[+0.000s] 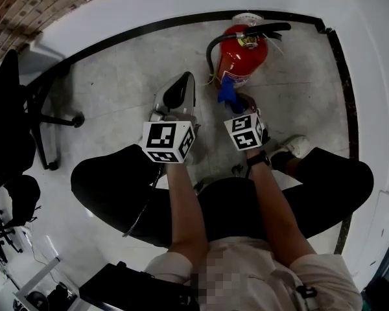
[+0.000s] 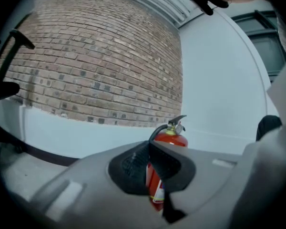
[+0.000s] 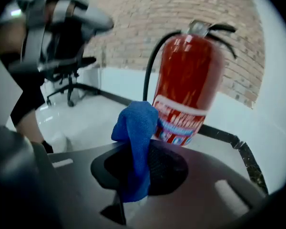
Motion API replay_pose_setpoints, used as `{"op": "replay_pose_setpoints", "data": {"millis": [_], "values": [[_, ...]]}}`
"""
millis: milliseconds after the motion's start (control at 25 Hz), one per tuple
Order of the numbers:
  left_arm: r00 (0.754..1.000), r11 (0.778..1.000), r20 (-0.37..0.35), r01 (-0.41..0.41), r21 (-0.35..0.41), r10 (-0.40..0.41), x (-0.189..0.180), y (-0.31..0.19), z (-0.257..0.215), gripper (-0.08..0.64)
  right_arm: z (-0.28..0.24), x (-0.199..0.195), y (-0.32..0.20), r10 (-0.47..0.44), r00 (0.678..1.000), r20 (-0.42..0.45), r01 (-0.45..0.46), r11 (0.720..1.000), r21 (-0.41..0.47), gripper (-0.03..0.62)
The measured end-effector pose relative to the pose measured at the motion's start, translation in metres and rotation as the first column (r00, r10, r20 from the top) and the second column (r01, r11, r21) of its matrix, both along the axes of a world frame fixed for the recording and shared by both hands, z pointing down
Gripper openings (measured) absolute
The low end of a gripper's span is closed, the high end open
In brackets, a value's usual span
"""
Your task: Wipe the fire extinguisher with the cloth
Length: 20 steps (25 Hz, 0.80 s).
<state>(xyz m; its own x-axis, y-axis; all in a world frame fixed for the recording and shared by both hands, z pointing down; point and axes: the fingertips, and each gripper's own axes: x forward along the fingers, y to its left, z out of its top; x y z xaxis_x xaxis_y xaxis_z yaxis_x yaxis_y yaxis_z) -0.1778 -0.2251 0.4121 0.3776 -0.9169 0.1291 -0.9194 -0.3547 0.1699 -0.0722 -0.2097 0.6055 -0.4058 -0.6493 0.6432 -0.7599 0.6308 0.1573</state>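
A red fire extinguisher (image 1: pixel 241 54) with a black hose and handle stands on the floor by the white wall. It fills the right gripper view (image 3: pixel 188 87) and shows small past the left jaws (image 2: pixel 168 142). My right gripper (image 1: pixel 236 102) is shut on a blue cloth (image 3: pixel 136 144), whose bunched top (image 1: pixel 228 91) rests against the extinguisher's lower label. My left gripper (image 1: pixel 175 96) is held to the left of the extinguisher, apart from it, its jaws together with nothing between them.
A black office chair (image 1: pixel 16 118) stands at the left. A black strip (image 1: pixel 340 76) runs along the foot of the white wall behind and to the right of the extinguisher. My knees and a shoe (image 1: pixel 292 148) are close below the grippers.
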Motion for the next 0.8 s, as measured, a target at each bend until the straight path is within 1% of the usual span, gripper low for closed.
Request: {"op": "replay_pose_setpoints", "data": {"millis": [80,200,280,320,360,400,480,600,640,720,800], "values": [[1.000,1.000,0.011,-0.016,0.008,0.016,0.007,0.002,-0.004,0.000,-0.060,0.008,-0.005,0.024,0.993,0.118,-0.036,0.994,0.102,0.075],[0.999,0.999,0.019,-0.029,0.031,0.028,0.012,0.005,-0.015,-0.001,-0.140,0.021,-0.011,0.017,0.971,0.237,-0.080,0.962,0.260,0.077],[0.999,0.999,0.015,-0.031,0.039,0.031,0.015,0.007,-0.019,0.000,-0.183,0.029,-0.021,0.021,0.941,0.338,-0.134,0.939,0.316,0.077],[0.999,0.999,0.015,-0.035,0.039,0.034,0.017,0.009,-0.019,0.000,-0.198,0.031,-0.028,0.025,0.928,0.373,-0.158,0.931,0.330,0.077],[0.999,0.998,0.016,-0.039,0.039,0.039,0.020,0.009,-0.018,0.000,-0.206,0.031,-0.036,0.034,0.920,0.389,-0.176,0.925,0.336,0.077],[0.999,0.998,0.018,-0.043,0.038,0.042,0.023,0.010,-0.018,0.000,-0.207,0.031,-0.044,0.048,0.919,0.392,-0.190,0.925,0.331,0.077],[0.999,0.998,0.022,-0.049,0.039,0.049,0.027,0.012,-0.019,0.000,-0.191,0.029,-0.054,0.077,0.914,0.398,-0.211,0.929,0.305,0.077],[0.998,0.997,0.029,-0.060,0.049,0.058,0.030,0.012,-0.024,0.000,-0.164,0.028,-0.044,0.068,0.893,0.445,-0.218,0.931,0.294,0.077],[0.998,0.997,0.030,-0.060,0.052,0.059,0.029,0.011,-0.025,0.000,-0.149,0.028,-0.038,0.080,0.894,0.441,-0.215,0.939,0.267,0.077],[0.998,0.997,0.026,-0.056,0.048,0.055,0.026,0.010,-0.023,0.000,-0.108,0.029,-0.029,0.142,0.895,0.423,-0.232,0.958,0.169,0.078],[0.998,0.998,0.025,-0.055,0.032,0.055,0.025,0.010,-0.016,0.000,-0.066,0.033,-0.025,0.215,0.880,0.425,-0.267,0.961,0.067,0.078]]}}
